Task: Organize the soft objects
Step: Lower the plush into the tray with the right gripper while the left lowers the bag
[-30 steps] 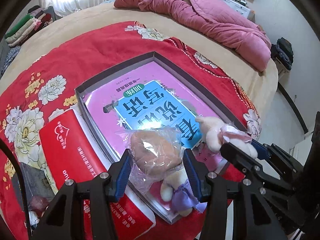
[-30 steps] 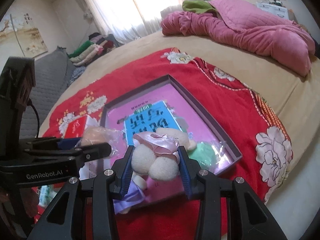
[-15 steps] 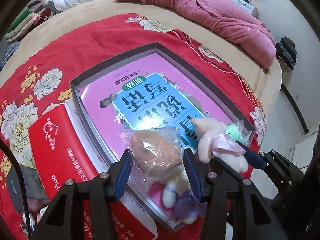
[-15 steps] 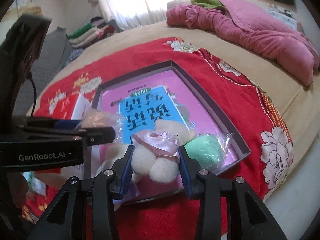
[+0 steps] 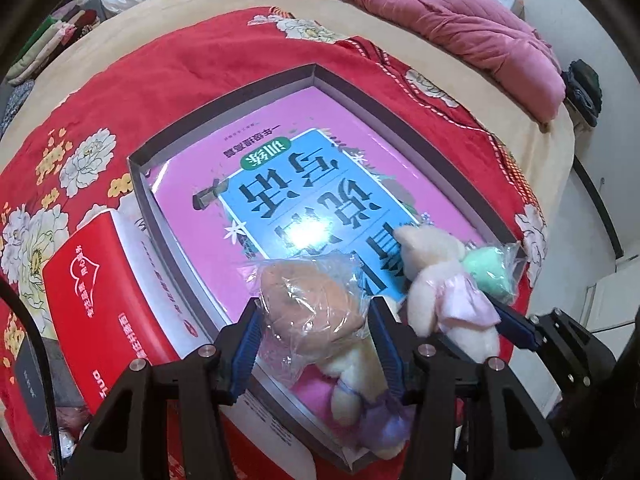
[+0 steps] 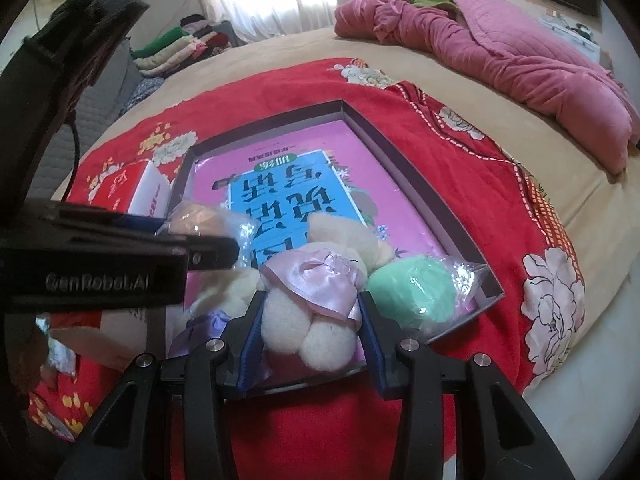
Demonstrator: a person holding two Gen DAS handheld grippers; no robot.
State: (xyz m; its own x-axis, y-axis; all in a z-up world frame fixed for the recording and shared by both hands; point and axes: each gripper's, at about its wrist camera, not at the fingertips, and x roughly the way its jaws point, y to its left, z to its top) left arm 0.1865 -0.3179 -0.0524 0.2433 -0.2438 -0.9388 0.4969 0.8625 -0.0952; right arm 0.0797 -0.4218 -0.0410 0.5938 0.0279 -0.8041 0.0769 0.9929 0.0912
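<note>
Now the left tongs (image 5: 314,336) are closed about halfway on a brown soft toy in a clear bag (image 5: 310,300). Likewise the right tongs (image 6: 310,344) pinch a cream plush bear with pink ribbon (image 6: 310,312). Both toys hang above the near end of the grey box (image 6: 424,184); a green bagged toy (image 6: 412,292) lies in its near right corner.

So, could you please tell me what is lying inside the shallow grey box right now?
A pink book covers the floor of the box. On it lie a bagged green soft ball and a cream plush in purple. Anything under the book is hidden.
</note>
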